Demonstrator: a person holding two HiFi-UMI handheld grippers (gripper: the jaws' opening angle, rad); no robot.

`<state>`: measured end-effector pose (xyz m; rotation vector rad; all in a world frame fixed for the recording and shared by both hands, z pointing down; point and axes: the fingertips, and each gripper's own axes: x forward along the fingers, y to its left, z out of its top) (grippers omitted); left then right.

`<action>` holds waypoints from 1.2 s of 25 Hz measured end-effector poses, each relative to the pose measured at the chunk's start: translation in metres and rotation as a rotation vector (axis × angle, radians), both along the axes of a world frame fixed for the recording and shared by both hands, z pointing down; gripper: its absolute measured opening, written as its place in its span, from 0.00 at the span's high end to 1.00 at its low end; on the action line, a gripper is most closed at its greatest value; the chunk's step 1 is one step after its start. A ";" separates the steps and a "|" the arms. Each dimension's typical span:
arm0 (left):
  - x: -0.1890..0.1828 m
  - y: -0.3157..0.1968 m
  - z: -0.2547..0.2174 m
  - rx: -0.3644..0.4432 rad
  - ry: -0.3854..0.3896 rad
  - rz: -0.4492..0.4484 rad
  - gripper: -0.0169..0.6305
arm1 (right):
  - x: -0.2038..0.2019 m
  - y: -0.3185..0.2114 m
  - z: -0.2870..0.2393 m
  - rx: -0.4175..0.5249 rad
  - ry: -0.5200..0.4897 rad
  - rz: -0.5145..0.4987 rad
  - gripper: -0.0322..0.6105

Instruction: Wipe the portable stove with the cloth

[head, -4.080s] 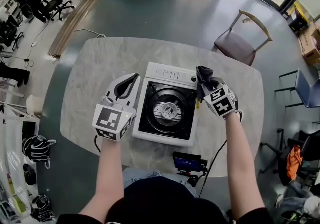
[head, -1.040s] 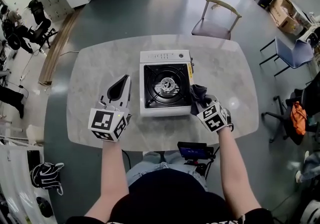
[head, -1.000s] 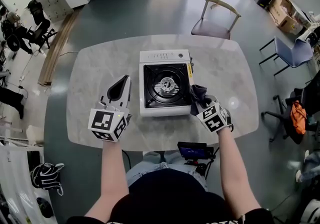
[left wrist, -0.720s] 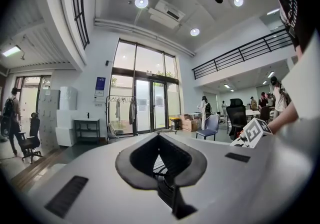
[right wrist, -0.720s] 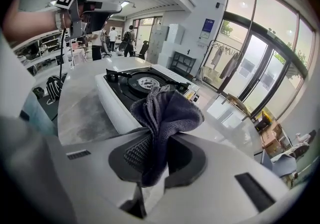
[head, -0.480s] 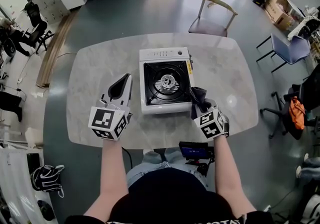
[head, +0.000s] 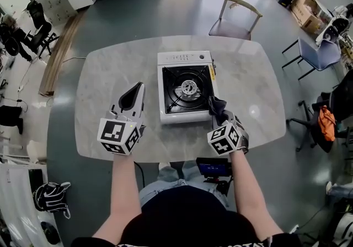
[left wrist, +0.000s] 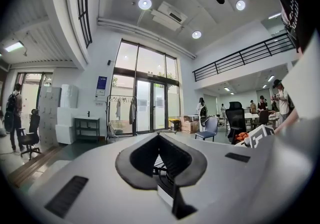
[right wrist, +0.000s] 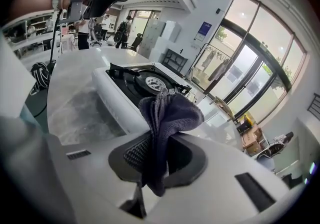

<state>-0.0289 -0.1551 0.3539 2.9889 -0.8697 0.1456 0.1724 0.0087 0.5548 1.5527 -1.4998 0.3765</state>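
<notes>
Locate the left gripper [head: 134, 94] over the table [head: 105, 75], left of the portable stove [head: 185, 118] and apart from it. Read its jaws as closed tip to tip, with nothing between them.

Locate the right gripper [head: 217, 113] at the stove's near right corner, jaws clamped on the cloth [right wrist: 167, 118]. Note the dark grey wad bunched beyond the jaw tips and one tail trailing back between the jaws toward the gripper body. Cannot confirm whether the wad touches the stove's side wall or hangs just beside it.

Treat the cloth as soft, light and limp; expect it to fold under pressure. Hold low on the bunch, as now, leaving a padded face free for wiping.

Treat the stove as rigid, with a smooth white casing judged likely to slide on the polished tabletop under a sideways push. Steady it at the left side wall with the free gripper if required. Avoid the black burner [head: 189, 87] and its raised pan-support prongs, judged likely to snag fabric.

Read no brand. Note a yellow label [head: 212, 72] on the right rim and a row of marks on the far control strip [head: 185, 57], both too small to read. Note black-and-white square markers on both gripper cubes, without lettering.
</notes>
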 end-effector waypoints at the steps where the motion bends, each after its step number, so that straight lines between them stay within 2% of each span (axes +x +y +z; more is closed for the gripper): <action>1: -0.001 0.001 0.001 -0.002 0.002 0.003 0.96 | -0.002 -0.001 0.000 -0.004 -0.002 0.000 0.85; 10: -0.018 0.000 0.009 -0.016 0.000 0.020 0.96 | -0.022 -0.009 0.002 -0.027 -0.038 0.064 0.85; 13: -0.026 -0.001 0.011 -0.023 0.002 0.014 0.96 | -0.045 -0.012 0.005 -0.040 -0.060 -0.006 0.85; 15: -0.031 -0.001 0.014 -0.027 0.002 0.011 0.96 | -0.059 -0.015 0.009 -0.056 -0.035 -0.054 0.85; 19: -0.043 -0.002 0.015 -0.034 0.008 0.000 0.96 | -0.073 -0.021 0.008 -0.070 -0.032 -0.076 0.85; 30: -0.067 -0.003 0.017 -0.040 0.028 -0.037 0.96 | -0.132 -0.034 0.014 -0.125 -0.041 -0.257 0.85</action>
